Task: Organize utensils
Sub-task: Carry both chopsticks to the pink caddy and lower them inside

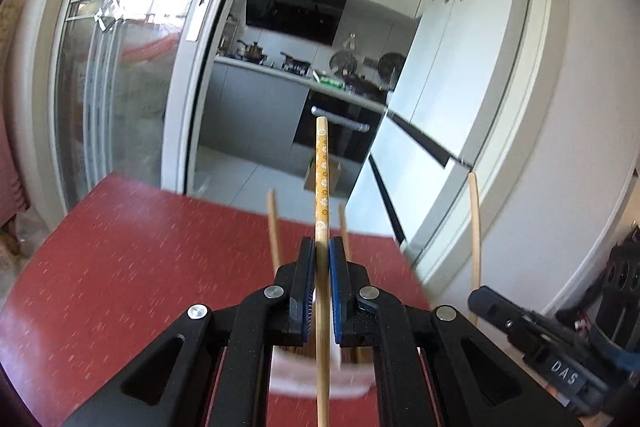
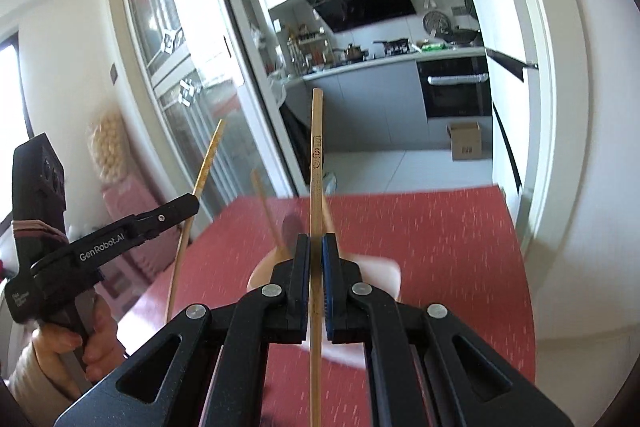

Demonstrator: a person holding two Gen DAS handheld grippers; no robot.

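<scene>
Step in hand: 2 chopsticks lifted above red counter (image 1: 120,267). Left gripper (image 1: 322,251) fingers clamp flowered chopstick (image 1: 321,171); right gripper (image 2: 316,247) fingers clamp printed chopstick (image 2: 316,155). Next: lower both into white holder (image 2: 384,275) near counter middle, beside chopsticks already standing there.

Left gripper (image 1: 322,251) and right gripper (image 2: 316,247) each clamp one upright chopstick (image 1: 321,179) (image 2: 316,163) above the table (image 1: 140,247). A holder (image 2: 380,275) with more sticks sits on the table below them. Kitchen counter (image 1: 280,73) lies beyond the table's far edge.
</scene>
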